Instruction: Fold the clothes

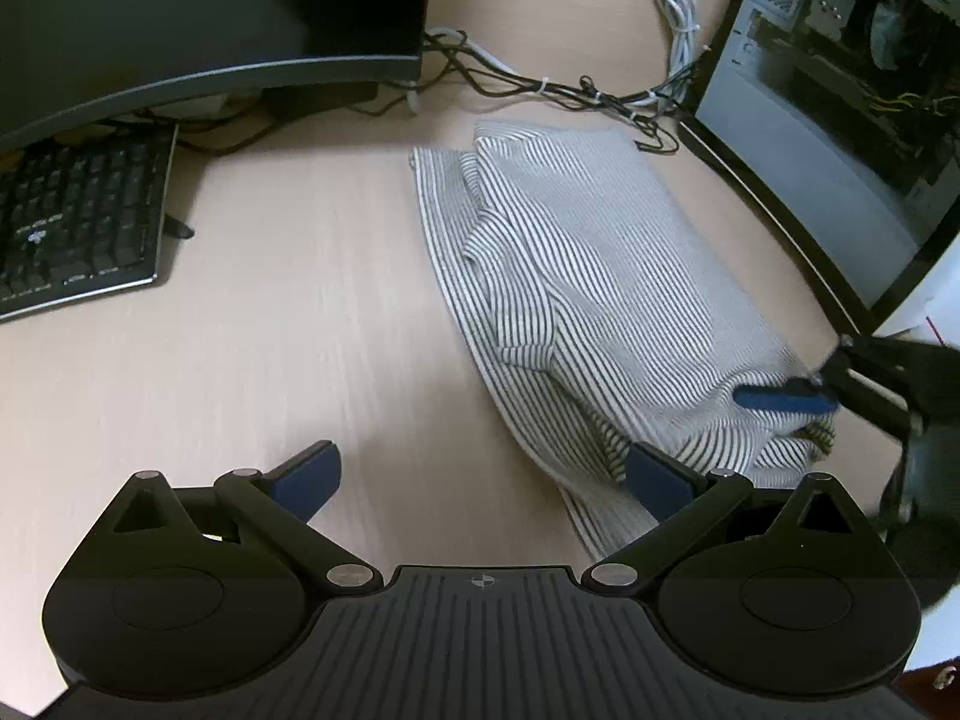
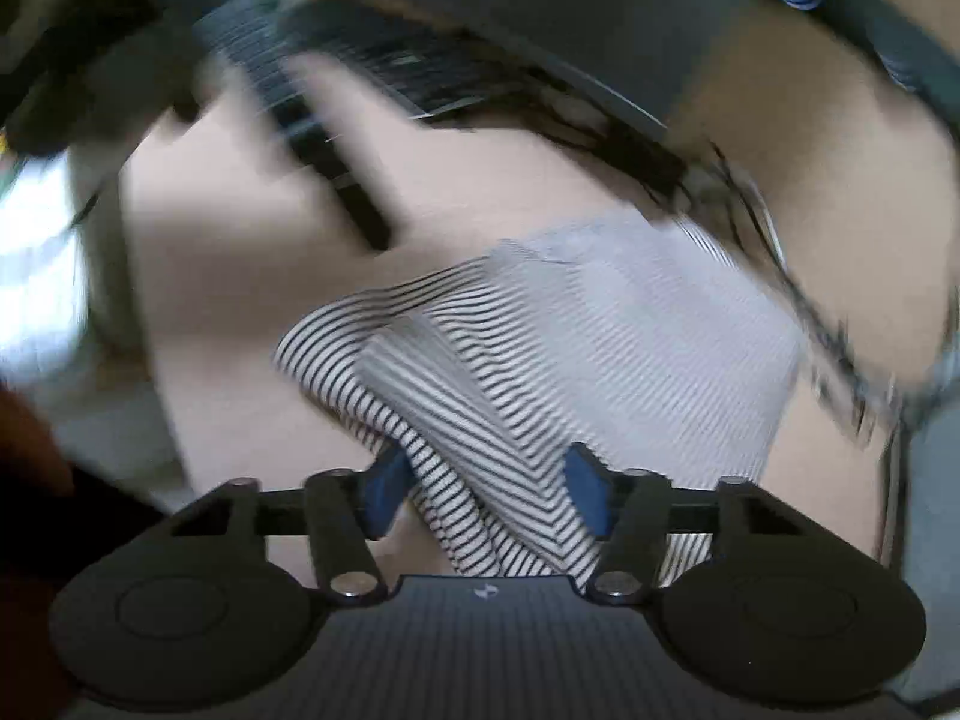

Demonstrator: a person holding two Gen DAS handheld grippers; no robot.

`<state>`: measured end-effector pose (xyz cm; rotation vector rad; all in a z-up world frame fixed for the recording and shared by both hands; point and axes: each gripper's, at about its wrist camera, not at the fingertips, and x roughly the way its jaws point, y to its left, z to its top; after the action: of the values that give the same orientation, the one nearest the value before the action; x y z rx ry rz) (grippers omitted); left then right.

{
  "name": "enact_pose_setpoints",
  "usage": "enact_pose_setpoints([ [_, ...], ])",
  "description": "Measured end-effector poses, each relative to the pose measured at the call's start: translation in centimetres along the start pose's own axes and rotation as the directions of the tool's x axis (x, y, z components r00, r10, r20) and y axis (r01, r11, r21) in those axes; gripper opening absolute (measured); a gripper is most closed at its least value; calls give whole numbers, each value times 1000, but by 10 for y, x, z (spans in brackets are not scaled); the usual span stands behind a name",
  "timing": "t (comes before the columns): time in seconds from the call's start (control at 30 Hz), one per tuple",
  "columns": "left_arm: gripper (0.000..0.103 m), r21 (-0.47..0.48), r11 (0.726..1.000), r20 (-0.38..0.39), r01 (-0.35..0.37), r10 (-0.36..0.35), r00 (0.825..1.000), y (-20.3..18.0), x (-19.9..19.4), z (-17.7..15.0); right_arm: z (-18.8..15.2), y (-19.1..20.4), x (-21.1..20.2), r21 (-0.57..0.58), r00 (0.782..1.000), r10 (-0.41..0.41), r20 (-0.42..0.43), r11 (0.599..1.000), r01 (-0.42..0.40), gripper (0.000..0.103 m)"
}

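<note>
A black-and-white striped knit garment (image 1: 576,300), partly folded into a loose, long bundle, is seen lying on the pale wood-grain desk (image 1: 288,312), towards its right side and between the two screens. In the left wrist view the left claw (image 1: 480,474) is held spread wide, its blue-padded fingers (image 1: 306,474) well apart; the left finger stands over bare desk, while the right one is touching or just beside the near edge of the garment. Nothing is held between them.

The right claw (image 2: 489,486) is shown in its own view with its jaws apart and a striped fold of the garment passing between them; whether the cloth is actually pinched cannot be told, since the pads stand clear of it on both sides and the picture is blurred by motion. In the left wrist view the same claw (image 1: 786,399) appears at the right edge, a blue pad laid against the near right corner of the garment.

A black keyboard (image 1: 78,222) is set at the left of the desk under a dark curved monitor (image 1: 210,6). A second dark screen (image 1: 828,144) stands at the right, close beside the garment. A tangle of black and white cables (image 1: 570,87) runs along the far edge of the desk.
</note>
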<state>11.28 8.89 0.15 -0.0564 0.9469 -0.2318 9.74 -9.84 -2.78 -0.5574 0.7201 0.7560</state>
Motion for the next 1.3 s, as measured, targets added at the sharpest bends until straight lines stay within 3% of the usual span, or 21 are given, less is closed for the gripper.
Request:
enact_pose_setpoints([
  [0.07,103,3,1000,2,3,-3,1000,-1,-3,0,4,-23,3,193,998,66,-17,979,-61,49],
  [0.13,103,12,1000,2,12,-12,1000,-2,-5,0,5,-42,5,349,992,125,-19,930,-111,49],
  [0.2,103,31,999,-1,29,-29,1000,-4,-7,-1,3,-52,8,434,987,162,-12,890,-141,49],
  [0.4,103,113,992,-40,60,-56,998,-13,-1,-7,-5,-66,15,573,979,205,16,800,-177,49],
  [0.53,103,228,972,-84,63,-45,995,-29,17,-17,-6,-67,20,599,980,200,20,782,-172,49],
  [0.63,103,309,951,-82,6,20,996,-43,38,-20,-2,-60,18,558,985,170,9,817,-146,49],
  [0.7,103,312,949,-55,-46,67,996,-47,48,-14,4,-48,9,476,992,123,-6,873,-105,52],
  [0.73,103,278,960,-49,-39,55,997,-45,48,-7,6,-42,4,426,996,92,-9,901,-80,61],
  [0.77,103,240,971,-44,-26,38,998,-42,47,1,4,-33,-3,350,999,39,3,936,-38,78],
  [0.83,103,172,985,-48,19,-10,999,-35,45,12,-1,-16,-15,195,997,-63,40,979,54,91],
  [0.93,103,124,991,-63,55,-48,997,-30,45,20,-15,6,-11,12,979,-195,55,981,195,91],
  [1.03,103,82,993,-86,87,-80,993,-25,48,22,-26,19,12,-50,968,-248,37,967,250,91],
  [1.1,103,57,992,-99,110,-104,990,-22,48,22,-27,22,22,-48,960,-273,55,960,276,82],
  [1.13,103,49,991,-103,122,-116,988,-20,48,22,-23,20,25,-43,961,-272,43,961,274,49],
  [1.23,103,53,980,-91,194,-189,978,-6,30,25,-5,11,16,-26,971,-237,11,971,237,34],
  [1.3,103,48,964,-51,262,-260,964,12,10,30,6,8,1,-43,974,-224,6,974,224,32],
])
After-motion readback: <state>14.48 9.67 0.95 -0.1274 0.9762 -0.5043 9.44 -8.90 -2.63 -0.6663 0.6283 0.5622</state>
